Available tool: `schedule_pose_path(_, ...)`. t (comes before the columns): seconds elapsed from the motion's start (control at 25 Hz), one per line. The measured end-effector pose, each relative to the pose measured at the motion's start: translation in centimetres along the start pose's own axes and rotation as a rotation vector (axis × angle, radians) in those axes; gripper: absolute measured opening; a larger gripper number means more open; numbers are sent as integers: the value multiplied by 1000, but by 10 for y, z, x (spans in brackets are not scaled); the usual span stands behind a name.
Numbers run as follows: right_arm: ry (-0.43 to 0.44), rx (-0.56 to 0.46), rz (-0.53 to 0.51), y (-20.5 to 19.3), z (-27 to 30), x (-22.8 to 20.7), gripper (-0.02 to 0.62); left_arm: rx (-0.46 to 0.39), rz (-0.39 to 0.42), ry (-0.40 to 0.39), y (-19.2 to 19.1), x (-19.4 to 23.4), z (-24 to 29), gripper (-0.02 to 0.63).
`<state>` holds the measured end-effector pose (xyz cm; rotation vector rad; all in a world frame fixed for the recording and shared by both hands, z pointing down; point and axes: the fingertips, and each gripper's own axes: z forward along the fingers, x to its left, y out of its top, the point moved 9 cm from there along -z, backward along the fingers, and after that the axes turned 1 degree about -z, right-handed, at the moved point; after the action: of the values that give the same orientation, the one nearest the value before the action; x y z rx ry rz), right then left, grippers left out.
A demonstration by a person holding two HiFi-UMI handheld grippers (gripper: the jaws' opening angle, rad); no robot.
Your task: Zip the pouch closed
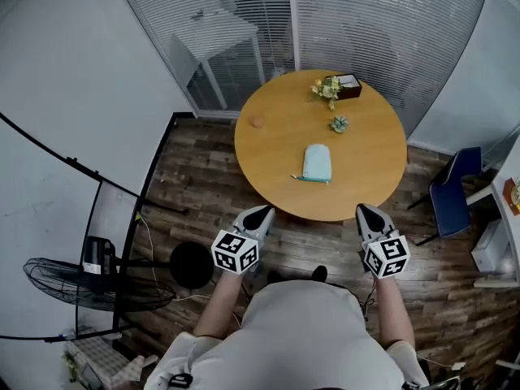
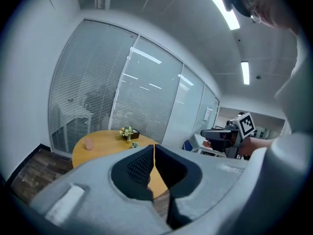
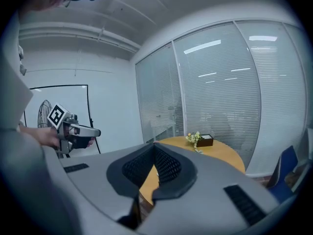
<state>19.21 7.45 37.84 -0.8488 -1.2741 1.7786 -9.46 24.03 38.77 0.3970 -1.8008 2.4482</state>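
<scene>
A pale blue pouch (image 1: pixel 316 162) lies flat on the round wooden table (image 1: pixel 276 149), near its front edge, with a thin zip pull sticking out at its near left corner. Both grippers hover short of the table, above the floor. My left gripper (image 1: pixel 263 213) is shut and empty, to the pouch's near left. Equally shut and empty, my right gripper (image 1: pixel 363 211) is to its near right. In the left gripper view the jaws (image 2: pixel 153 147) meet at the tips, and they do too in the right gripper view (image 3: pixel 154 145). The pouch is hidden in both gripper views.
On the table's far side stand a dark box with flowers (image 1: pixel 346 84), a small plant (image 1: pixel 339 123) and a pink item (image 1: pixel 257 122). A blue chair (image 1: pixel 453 190) is at the right. A black stool (image 1: pixel 192 264) and a fan (image 1: pixel 80 286) stand at the left.
</scene>
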Motion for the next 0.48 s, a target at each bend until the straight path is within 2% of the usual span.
schedule_pose_path(0.48, -23, -7, 1, 6, 0, 8, 3, 13, 13, -35, 3, 5, 5, 23)
